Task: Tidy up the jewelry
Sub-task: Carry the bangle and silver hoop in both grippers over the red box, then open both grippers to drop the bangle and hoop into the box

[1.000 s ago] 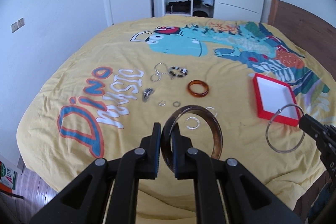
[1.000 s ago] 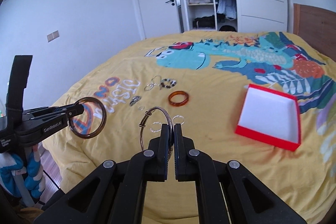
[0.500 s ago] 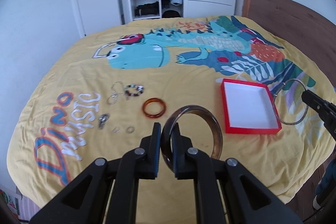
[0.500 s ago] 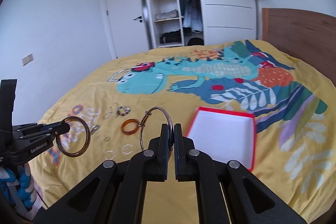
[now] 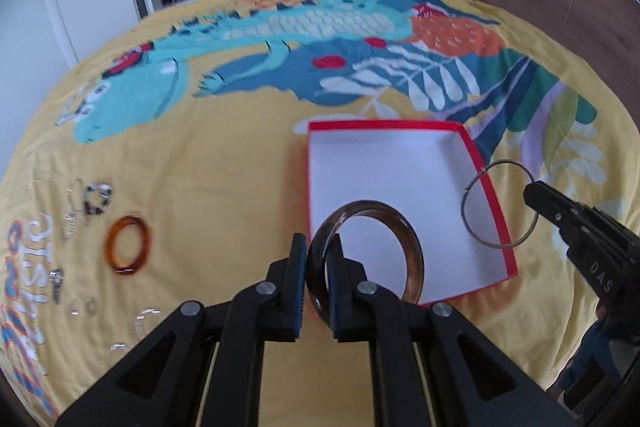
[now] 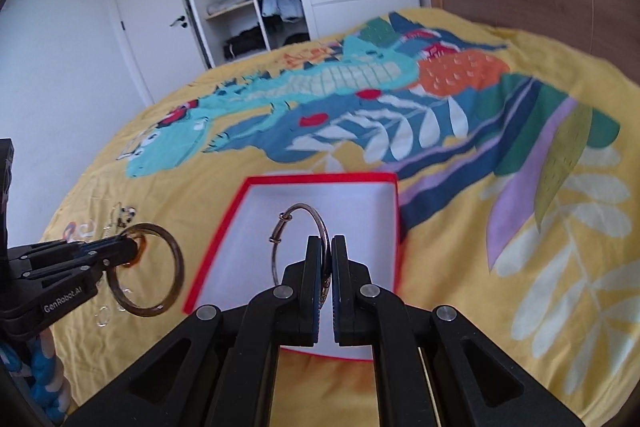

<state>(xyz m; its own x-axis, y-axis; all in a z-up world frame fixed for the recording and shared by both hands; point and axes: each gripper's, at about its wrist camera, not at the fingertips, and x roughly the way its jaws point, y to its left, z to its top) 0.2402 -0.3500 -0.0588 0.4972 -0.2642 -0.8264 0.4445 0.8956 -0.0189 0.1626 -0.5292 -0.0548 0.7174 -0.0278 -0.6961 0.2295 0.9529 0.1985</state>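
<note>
Both grippers were over the near end of the red box [image 5: 486, 183], which lay open on the yellow bedspread [image 5: 240, 155] with its white floor bare; the left gripper [image 5: 317, 267] had its jaws clamped on the rim of a dark tortoiseshell bangle [image 5: 416, 263], and the right gripper [image 6: 327, 255] had its jaws pinched on a thin wire bangle [image 6: 320, 223]. To my eye the step in hand was setting both pieces into the box; doing it well would mean lowering each one until its bottom edge was close to the white floor before the jaws parted, since a ring let go on edge from a height may roll or hop the low red wall; tipping each toward flat first would help, and giving each bangle its own patch of floor would keep them from landing on one another. The tortoiseshell bangle stood upright on edge, its opening facing back along the left gripper's fingers, held by its left side; the wire bangle also stood on edge, seen nearly edge-on from its own gripper, with its small clasp loops at the upper left; being rings, neither had a real long axis. The amber bangle [image 5: 128, 245], beaded bracelet [image 5: 96, 197] and small rings [image 5: 90, 307] lay on the bedspread, well apart from the box.
</note>
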